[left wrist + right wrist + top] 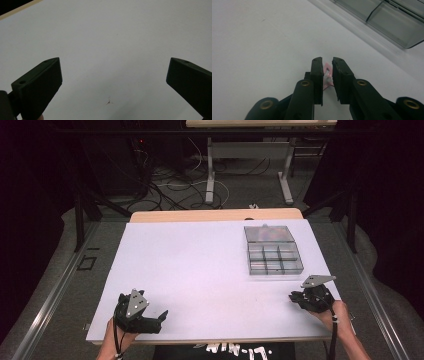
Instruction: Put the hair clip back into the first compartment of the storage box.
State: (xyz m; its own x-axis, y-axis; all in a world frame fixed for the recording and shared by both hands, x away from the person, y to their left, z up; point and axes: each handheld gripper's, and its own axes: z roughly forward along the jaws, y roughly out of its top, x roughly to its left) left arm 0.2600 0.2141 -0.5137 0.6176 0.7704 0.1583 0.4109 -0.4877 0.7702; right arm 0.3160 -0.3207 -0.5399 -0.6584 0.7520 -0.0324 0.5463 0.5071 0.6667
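the right gripper [327, 65] was nearly closed on a pink clip [327, 75] beside the box [272, 249]. the left gripper [113, 72] gaped wide, empty, over the table [200, 265].

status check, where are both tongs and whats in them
Left tongs open, empty, over bare white table. Right tongs shut on small pink piece, near clear compartment box. Nothing in the way.

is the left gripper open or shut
Open. In the left gripper view the left gripper has its two black jaws far apart, with bare white table between them.
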